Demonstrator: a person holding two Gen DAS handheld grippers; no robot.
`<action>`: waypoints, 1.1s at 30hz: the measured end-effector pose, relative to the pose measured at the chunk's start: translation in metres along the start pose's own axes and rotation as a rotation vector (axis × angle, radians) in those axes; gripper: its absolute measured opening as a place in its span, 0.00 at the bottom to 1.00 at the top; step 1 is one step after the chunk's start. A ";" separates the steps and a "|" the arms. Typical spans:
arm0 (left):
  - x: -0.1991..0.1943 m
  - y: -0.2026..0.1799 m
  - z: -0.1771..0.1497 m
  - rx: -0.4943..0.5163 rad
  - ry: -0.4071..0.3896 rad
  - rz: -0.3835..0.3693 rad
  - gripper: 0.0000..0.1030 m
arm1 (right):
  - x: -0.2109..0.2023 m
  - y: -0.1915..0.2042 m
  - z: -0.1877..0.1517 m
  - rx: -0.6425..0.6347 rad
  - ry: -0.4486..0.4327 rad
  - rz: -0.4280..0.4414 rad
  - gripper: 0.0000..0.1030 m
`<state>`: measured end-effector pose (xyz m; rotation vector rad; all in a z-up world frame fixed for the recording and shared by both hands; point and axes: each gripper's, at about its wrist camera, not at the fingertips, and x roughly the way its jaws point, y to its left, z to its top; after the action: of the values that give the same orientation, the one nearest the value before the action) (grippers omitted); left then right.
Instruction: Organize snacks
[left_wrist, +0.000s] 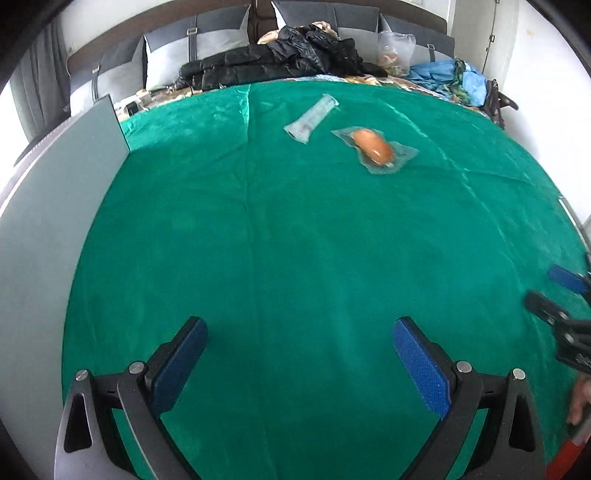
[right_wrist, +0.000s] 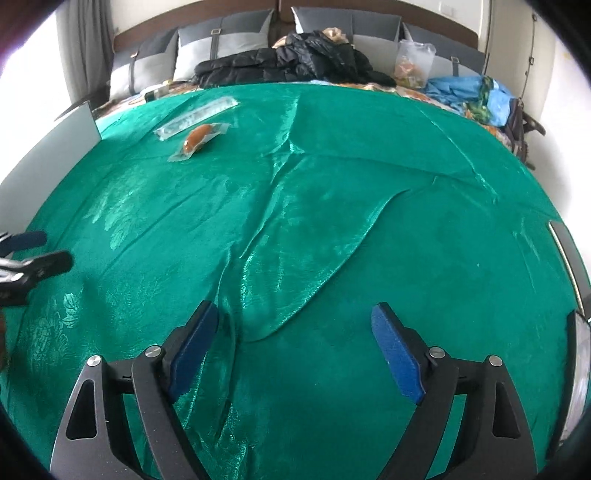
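A grey board (left_wrist: 55, 206) stands along the left edge of a bed covered with a green cloth (left_wrist: 280, 240), and nothing else sits near that side. Moving right, the left gripper (left_wrist: 299, 354) hangs over bare cloth near the front edge, its blue pads spread wide with nothing between them. Far beyond it, close to the back edge and a little left of the middle, lie the two snacks: a long pale wrapped stick (left_wrist: 312, 117) and, just beside it to the right, a brown sausage in a clear packet (left_wrist: 373, 147). They lie near each other, but whether they touch I cannot tell; from the right wrist view the stick (right_wrist: 195, 117) sits behind the sausage (right_wrist: 197, 138). Further right, the right gripper (right_wrist: 295, 343) hovers over a wrinkled patch of cloth near the front edge, likewise released and empty. Behind the back edge are a black jacket (left_wrist: 280, 55), a clear bag (left_wrist: 395, 51) and blue fabric (left_wrist: 447, 79) at the back right corner. Judging by this, the sorting has not yet begun: both tools are well apart from the snacks, so the step in hand is the approach. The next move likely calls for reaching one gripper across toward the back edge, lining its pads across the narrow width of a packet, and closing gently, since the slippery film may slide on the shiny cloth.
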<state>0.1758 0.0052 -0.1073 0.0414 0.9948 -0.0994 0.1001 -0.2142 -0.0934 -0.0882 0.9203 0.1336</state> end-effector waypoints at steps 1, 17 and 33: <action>0.004 0.001 0.003 0.006 -0.006 0.013 0.97 | 0.000 0.000 0.000 0.000 0.000 0.000 0.84; 0.018 0.017 0.008 -0.014 -0.038 0.011 1.00 | 0.000 -0.001 0.000 0.000 -0.001 0.001 0.85; 0.018 0.017 0.009 -0.015 -0.038 0.010 1.00 | -0.001 -0.001 0.000 -0.001 -0.001 0.002 0.85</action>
<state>0.1945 0.0201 -0.1176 0.0300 0.9573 -0.0835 0.1000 -0.2156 -0.0928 -0.0882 0.9197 0.1365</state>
